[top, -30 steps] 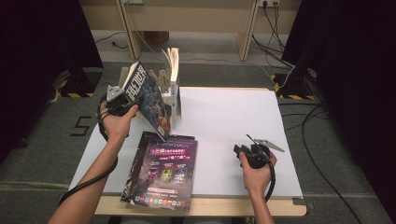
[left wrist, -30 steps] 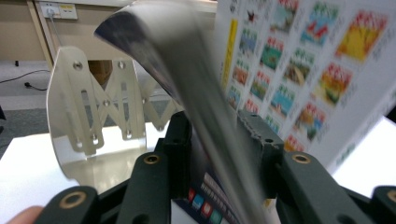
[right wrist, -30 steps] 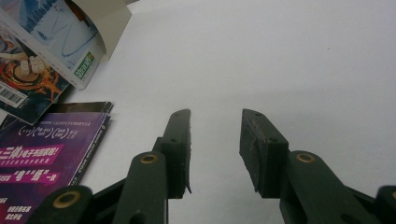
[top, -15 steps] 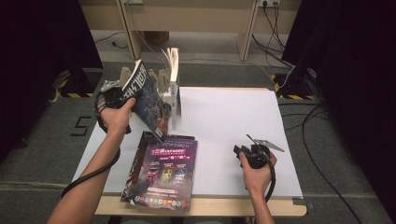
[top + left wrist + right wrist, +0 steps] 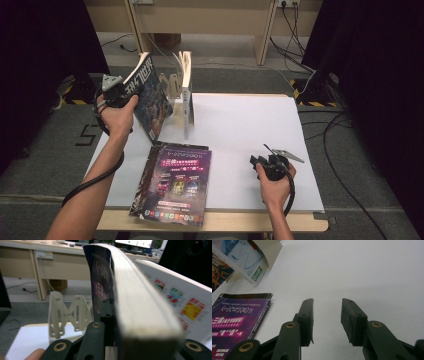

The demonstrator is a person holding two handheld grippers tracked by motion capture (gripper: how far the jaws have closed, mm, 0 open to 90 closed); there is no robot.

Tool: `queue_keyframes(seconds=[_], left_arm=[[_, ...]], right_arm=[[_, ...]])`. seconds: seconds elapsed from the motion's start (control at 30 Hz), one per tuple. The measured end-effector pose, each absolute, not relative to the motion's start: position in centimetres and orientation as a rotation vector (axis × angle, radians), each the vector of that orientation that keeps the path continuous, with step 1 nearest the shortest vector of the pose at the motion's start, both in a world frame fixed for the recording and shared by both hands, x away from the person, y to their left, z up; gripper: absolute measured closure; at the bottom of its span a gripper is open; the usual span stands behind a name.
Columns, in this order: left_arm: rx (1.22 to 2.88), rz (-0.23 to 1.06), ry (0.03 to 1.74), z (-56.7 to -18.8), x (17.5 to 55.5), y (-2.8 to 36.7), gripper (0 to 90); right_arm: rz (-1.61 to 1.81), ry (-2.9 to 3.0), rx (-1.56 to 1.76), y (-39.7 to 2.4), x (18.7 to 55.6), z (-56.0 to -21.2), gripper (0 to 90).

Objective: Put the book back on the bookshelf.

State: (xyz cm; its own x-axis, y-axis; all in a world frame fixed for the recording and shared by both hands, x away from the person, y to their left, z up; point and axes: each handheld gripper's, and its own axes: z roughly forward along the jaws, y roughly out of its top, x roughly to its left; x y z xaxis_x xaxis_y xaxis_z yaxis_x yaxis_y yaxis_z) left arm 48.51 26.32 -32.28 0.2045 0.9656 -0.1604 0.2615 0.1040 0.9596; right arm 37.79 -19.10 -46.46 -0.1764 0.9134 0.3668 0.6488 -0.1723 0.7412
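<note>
My left gripper [image 5: 116, 91] is shut on a thick dark-covered book [image 5: 151, 97] and holds it tilted above the table's far left corner. Its jaws have just been closing on that book. In the left gripper view the book's cream page edge [image 5: 140, 302] runs up between the jaws of the left gripper [image 5: 140, 342]. A light wooden book rack [image 5: 171, 85] stands just behind, with a pale book [image 5: 186, 95] upright in it. A purple-covered book [image 5: 176, 182] lies flat at the front. My right gripper [image 5: 260, 162] rests on the table, open with nothing between its jaws, seen likewise in the right gripper view [image 5: 327, 312].
The white table top [image 5: 245, 130] spreads wide between the rack and my right hand. In the right gripper view the purple book [image 5: 234, 320] lies to the left and the upright book [image 5: 249, 262] stands far left. Cables and dark curtains surround the table.
My left hand has risen with the dark book, whose lower edge has come off the table. The right hand has stayed still.
</note>
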Motion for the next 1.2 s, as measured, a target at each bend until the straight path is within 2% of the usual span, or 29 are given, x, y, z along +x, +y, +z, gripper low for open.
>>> queue_keyframes(seconds=[0.2,0.5,0.77,0.97,1.2], left_arm=[[1.371,0.889,1.273,-32.9,49.0,26.3,82.0],[1.350,0.923,1.233,-33.2,50.4,25.8,82.0],[1.384,0.935,1.247,-35.7,51.0,25.6,81.7],[1.431,0.871,1.256,-35.0,50.8,25.8,80.7],[1.466,0.755,1.290,-32.4,50.5,25.7,75.1]], right_arm=[[1.276,1.792,1.801,-19.3,37.7,-46.5,62.9],[1.273,1.794,1.791,-19.2,37.8,-46.5,62.9],[1.274,1.789,1.812,-19.2,37.8,-46.6,62.9],[1.276,1.788,1.802,-19.3,37.8,-46.6,62.9],[1.270,1.795,1.790,-19.2,37.8,-46.6,62.8]])
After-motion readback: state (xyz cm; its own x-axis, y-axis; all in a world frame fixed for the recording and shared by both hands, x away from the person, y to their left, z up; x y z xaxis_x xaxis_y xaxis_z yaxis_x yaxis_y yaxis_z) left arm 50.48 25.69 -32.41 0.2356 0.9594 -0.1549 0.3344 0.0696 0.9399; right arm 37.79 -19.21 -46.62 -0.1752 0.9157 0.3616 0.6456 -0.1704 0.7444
